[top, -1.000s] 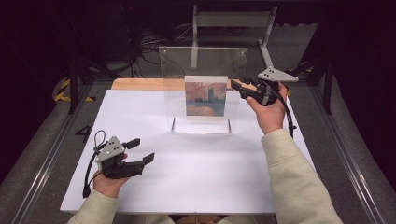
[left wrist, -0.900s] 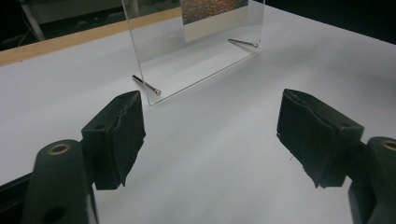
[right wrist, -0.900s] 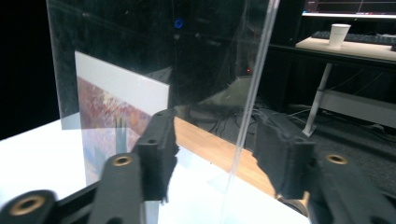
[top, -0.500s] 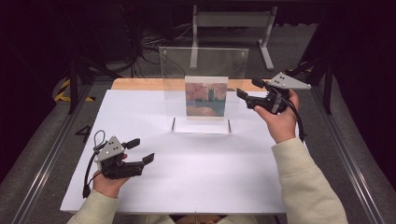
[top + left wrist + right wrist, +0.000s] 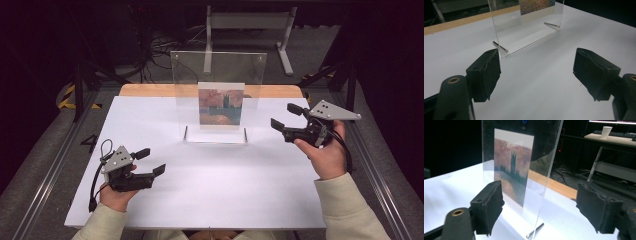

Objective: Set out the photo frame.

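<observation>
Clear acrylic frame (image 5: 218,97) stands upright near the far middle of the white table (image 5: 210,185), on 2 metal pins (image 5: 500,46), with a painted print (image 5: 220,104) held in it. Right gripper (image 5: 285,120) raised just right of the frame, jaws spread wide, holding nothing, apart from the pane. Left gripper (image 5: 151,161) low over the near-left table, jaws likewise spread and empty, well apart from the frame.
</observation>
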Demonstrator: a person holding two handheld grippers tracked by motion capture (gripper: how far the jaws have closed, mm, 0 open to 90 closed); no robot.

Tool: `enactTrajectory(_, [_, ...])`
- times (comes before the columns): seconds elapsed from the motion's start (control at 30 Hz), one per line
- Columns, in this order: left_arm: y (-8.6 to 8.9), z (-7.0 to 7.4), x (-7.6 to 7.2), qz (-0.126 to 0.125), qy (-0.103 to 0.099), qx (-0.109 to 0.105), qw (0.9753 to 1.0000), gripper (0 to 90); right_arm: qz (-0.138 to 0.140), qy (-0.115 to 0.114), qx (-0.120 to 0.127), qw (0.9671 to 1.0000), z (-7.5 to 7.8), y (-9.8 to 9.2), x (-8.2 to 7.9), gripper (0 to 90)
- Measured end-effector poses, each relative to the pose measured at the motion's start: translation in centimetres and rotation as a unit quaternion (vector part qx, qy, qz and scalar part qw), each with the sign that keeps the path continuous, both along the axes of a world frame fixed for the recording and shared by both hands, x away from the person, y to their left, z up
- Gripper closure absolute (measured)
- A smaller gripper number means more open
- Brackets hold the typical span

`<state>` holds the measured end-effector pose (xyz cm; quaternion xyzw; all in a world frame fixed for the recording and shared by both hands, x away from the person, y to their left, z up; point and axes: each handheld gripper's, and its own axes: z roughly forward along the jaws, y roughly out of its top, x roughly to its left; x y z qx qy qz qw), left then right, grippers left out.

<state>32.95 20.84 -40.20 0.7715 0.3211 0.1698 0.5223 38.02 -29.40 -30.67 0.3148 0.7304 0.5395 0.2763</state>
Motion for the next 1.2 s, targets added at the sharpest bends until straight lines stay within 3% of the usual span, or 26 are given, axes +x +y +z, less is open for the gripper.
enactTrajectory(0.3, [0.8,-0.1,-0.3,0.005,0.000,-0.004,1.0000,21.2,0.008,0.028,-0.023,0.9993,-1.4,-1.4,-2.7,13.4])
enactTrajectory(0.53, [1.8,-0.2,-0.6,0.009,0.002,-0.009,0.9999,19.9,0.019,0.044,-0.020,0.9987,-2.8,-2.2,-4.1,9.0])
enactTrajectory(0.8, [2.5,-0.6,-1.1,0.007,0.005,-0.009,0.9999,18.5,0.032,0.058,0.001,0.9978,-6.2,-3.2,-4.6,4.6])
enactTrajectory(0.83, [2.6,-0.7,-1.1,0.005,0.004,-0.006,1.0000,18.1,0.032,0.063,0.018,0.9974,-7.3,-3.6,-4.6,4.5])
enactTrajectory(0.9, [2.6,-0.9,-1.2,0.006,0.002,-0.008,0.9999,17.9,0.029,0.068,0.026,0.9969,-8.3,-3.9,-4.6,3.7])
enactTrajectory(1.0, [2.8,-1.1,-1.3,0.008,-0.004,-0.008,0.9999,17.9,0.029,0.075,0.028,0.9964,-9.5,-4.2,-4.5,3.8])
enactTrajectory(1.1, [3.1,-1.4,-1.4,0.013,-0.004,-0.008,0.9999,17.7,0.022,0.084,0.015,0.9961,-11.2,-4.6,-4.4,3.7])
enactTrajectory(1.2, [3.3,-1.6,-1.4,0.016,-0.005,-0.010,0.9998,17.4,0.017,0.087,0.004,0.9961,-11.9,-4.6,-4.5,3.8])
